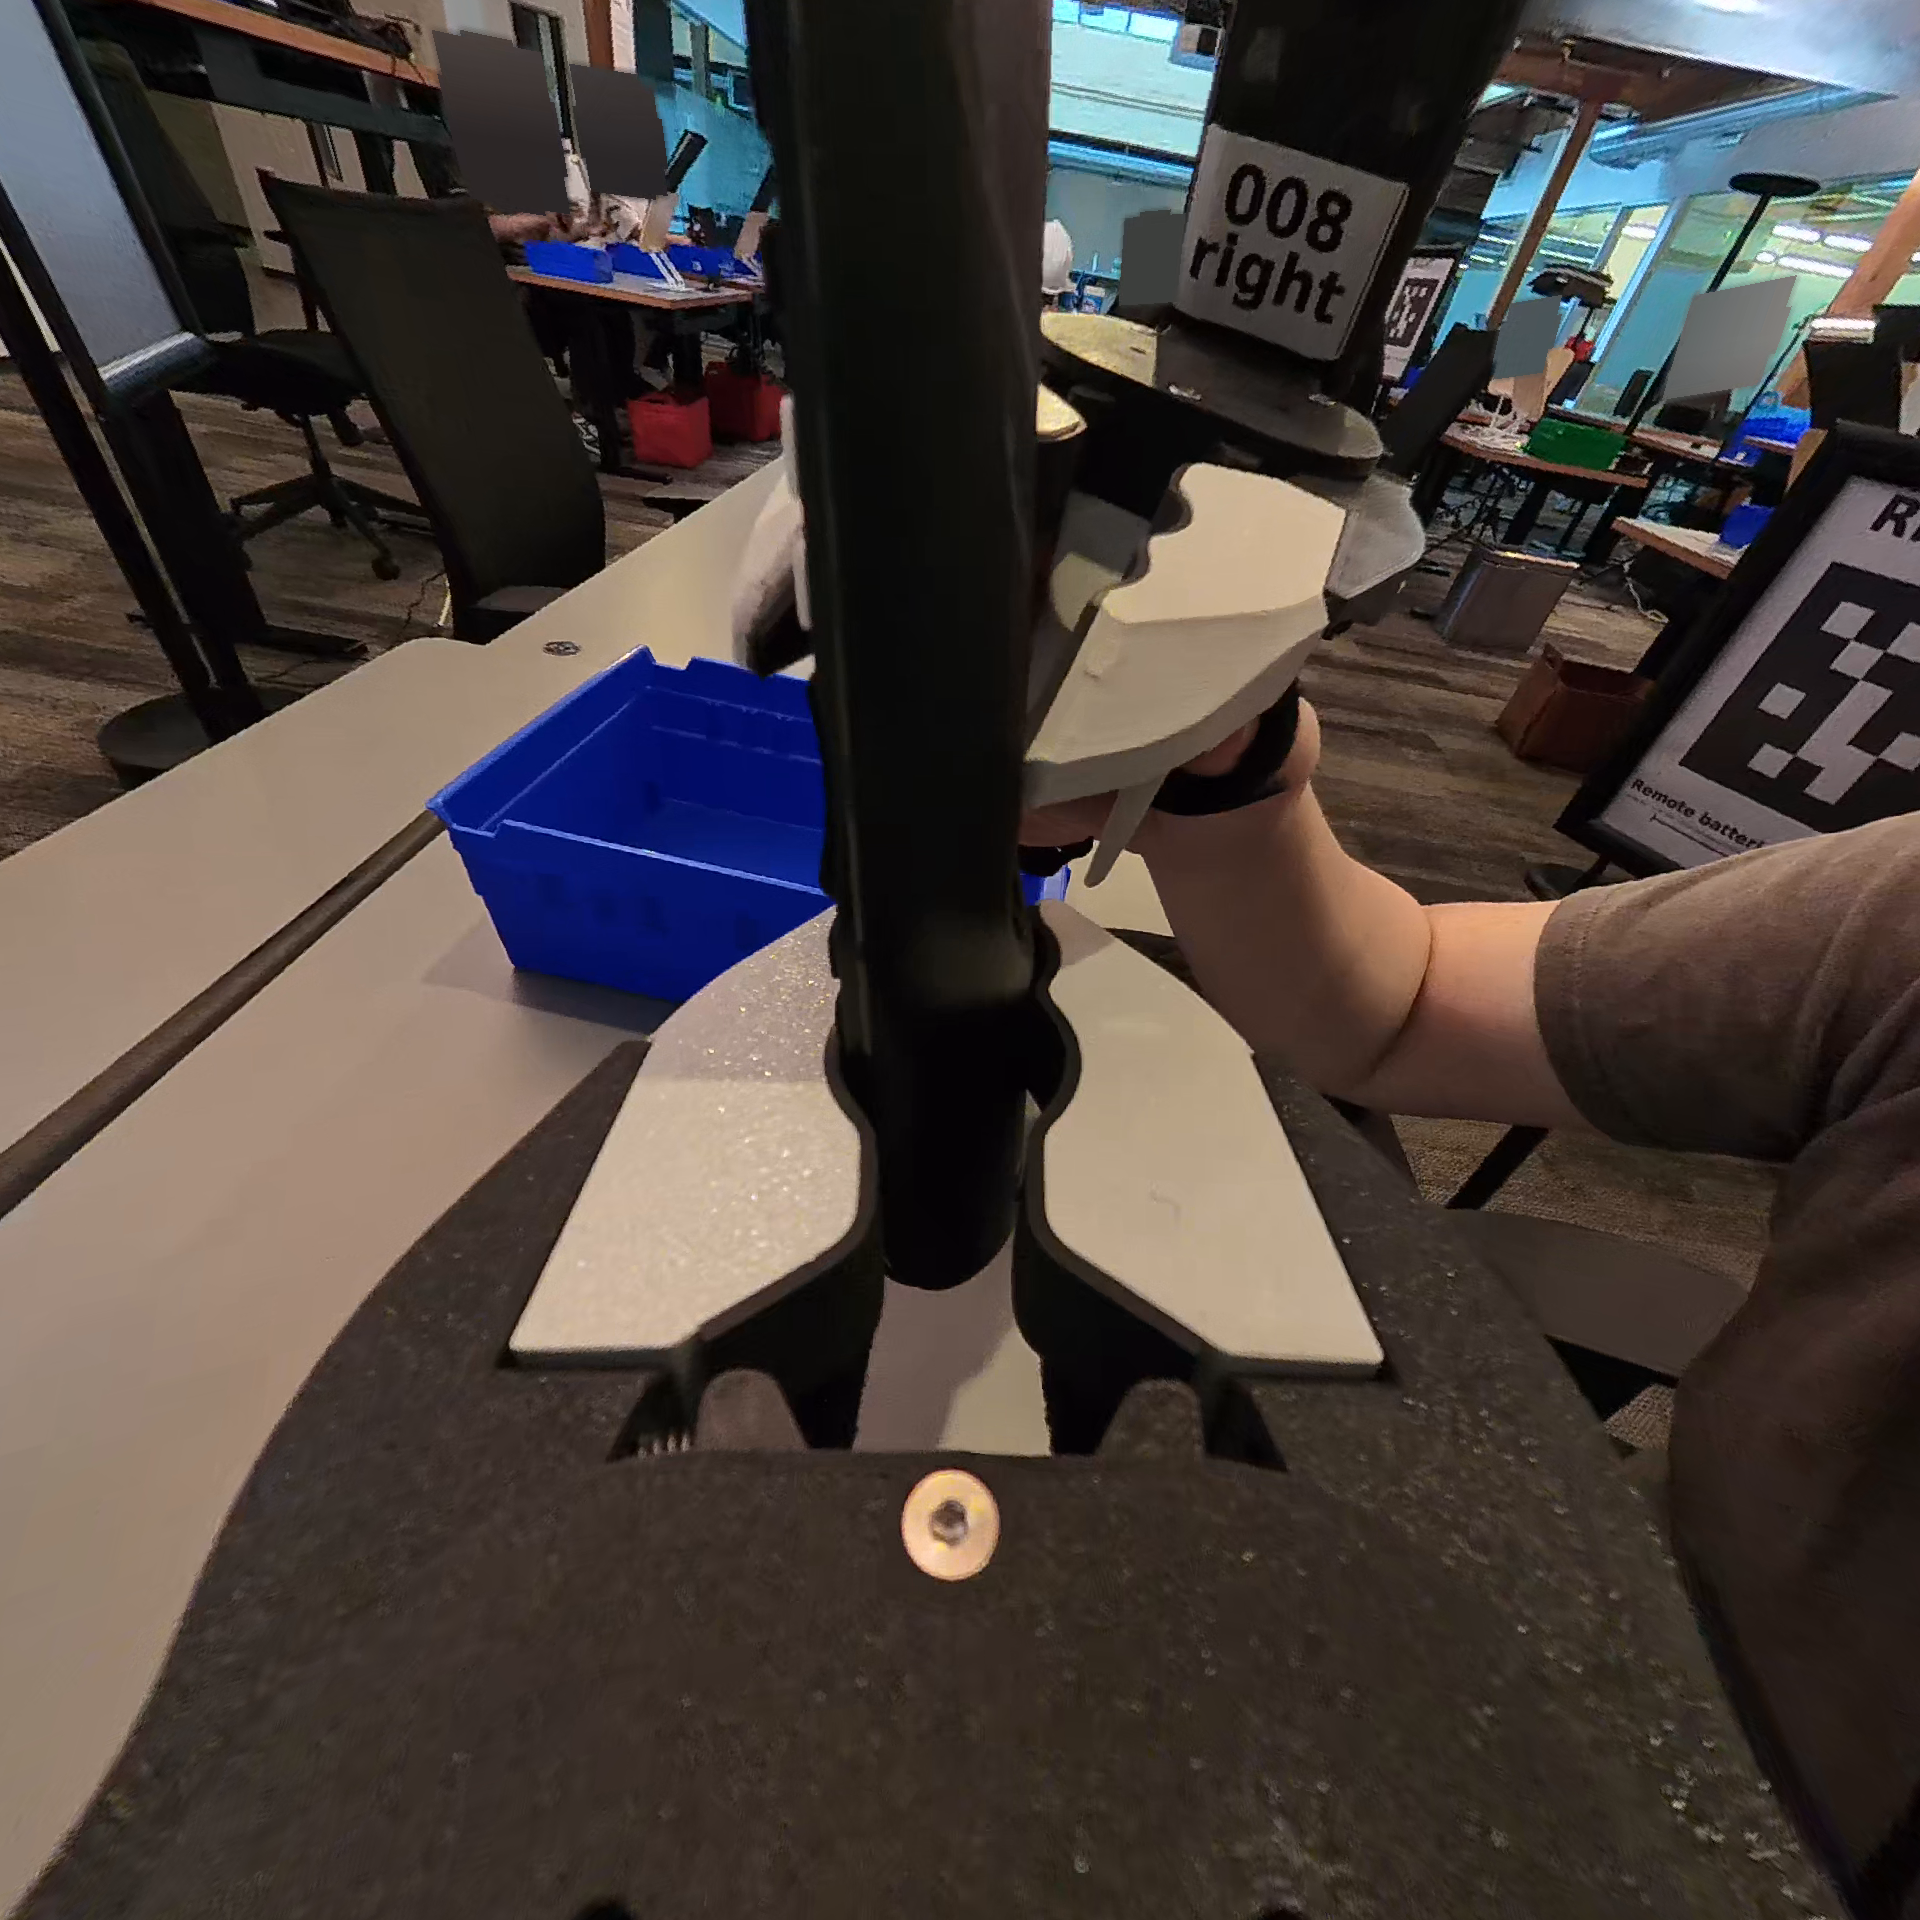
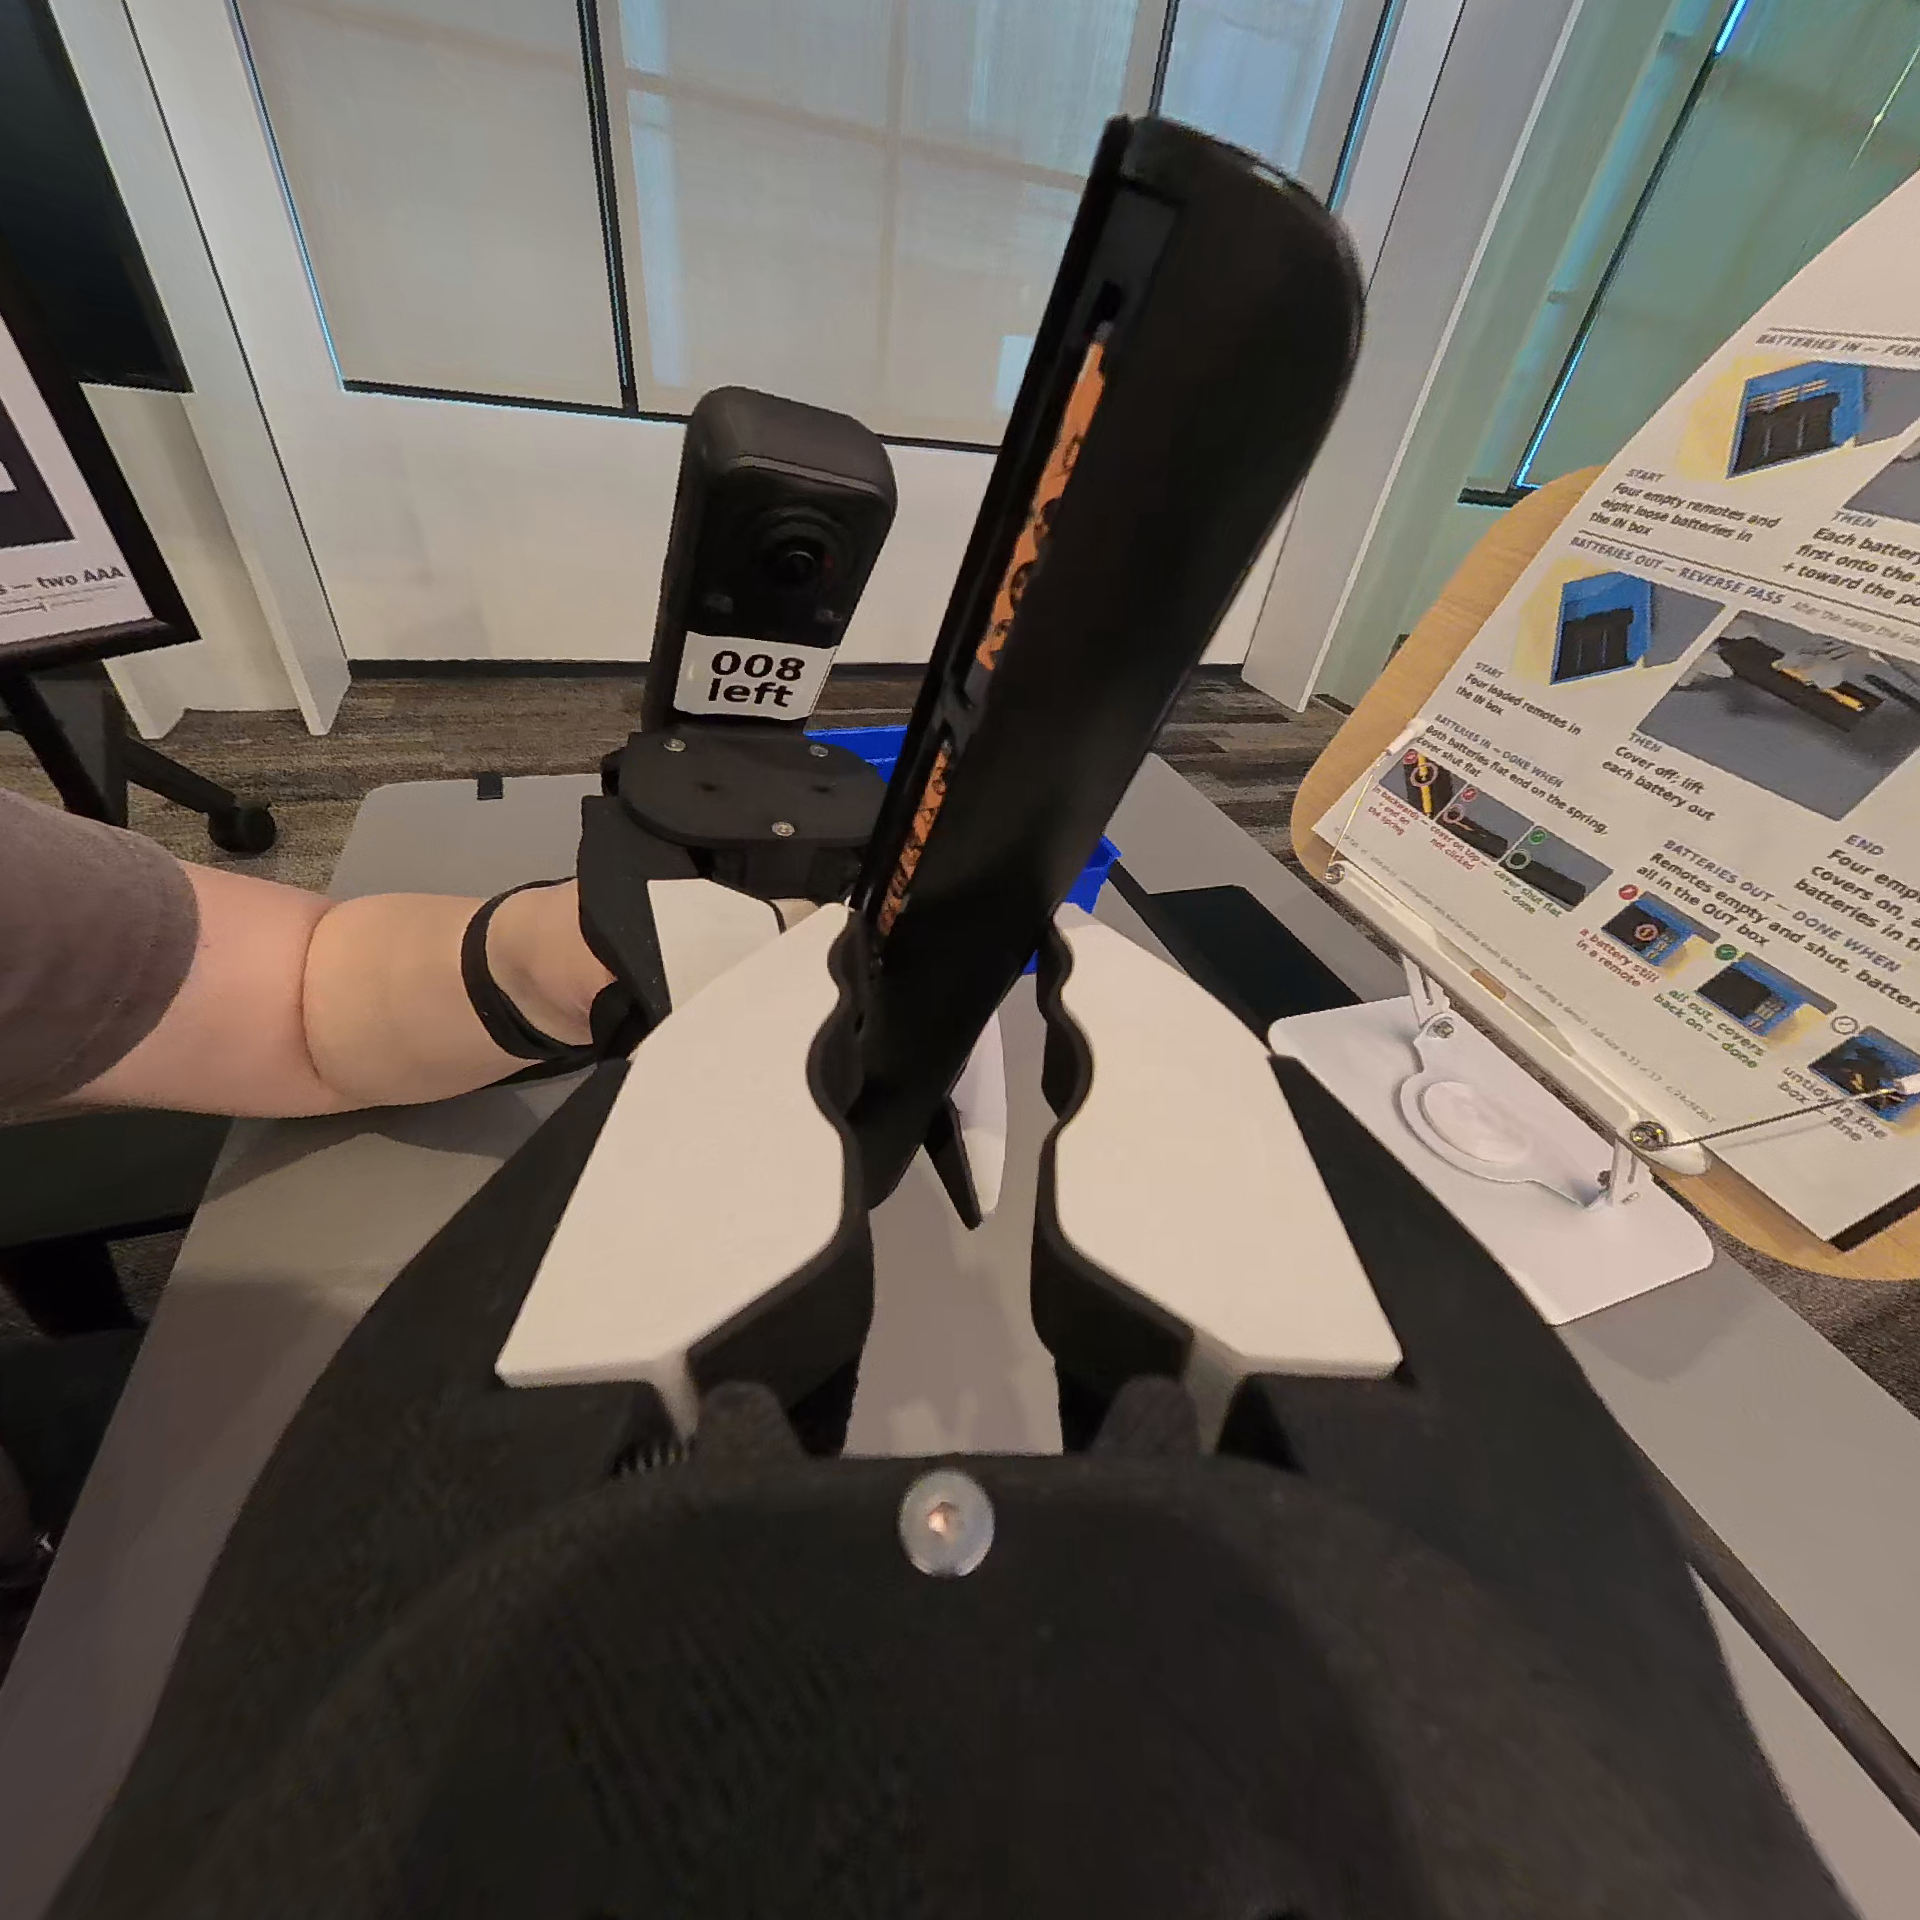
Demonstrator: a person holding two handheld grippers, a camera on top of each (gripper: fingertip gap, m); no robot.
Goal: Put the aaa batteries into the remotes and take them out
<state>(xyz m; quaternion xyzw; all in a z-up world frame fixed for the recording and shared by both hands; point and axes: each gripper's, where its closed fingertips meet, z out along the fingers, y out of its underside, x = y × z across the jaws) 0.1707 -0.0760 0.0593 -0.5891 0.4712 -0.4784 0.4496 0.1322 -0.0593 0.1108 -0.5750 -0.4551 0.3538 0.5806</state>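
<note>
One black remote (image 1: 914,623), upright, left tool (image 1: 951,1039) clamping, right tool (image 2: 945,1049) seemingly gripping

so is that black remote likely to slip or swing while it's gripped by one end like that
Probably stiff: the remote stands straight above the right gripper. Its smooth, rounded shell may slip. Pinched only at the bottom, it could pivot if bumped.

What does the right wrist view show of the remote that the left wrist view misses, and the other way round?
Only the right wrist view shows the remote's open side, with orange inside its slot, and the instruction sheet on a white stand. Only the left wrist view shows the inside of the blue bin, where nothing shows, and the right claw from outside. Both show the black remote upright, clamped between each view's own claw fingers, above the grey table.
</note>
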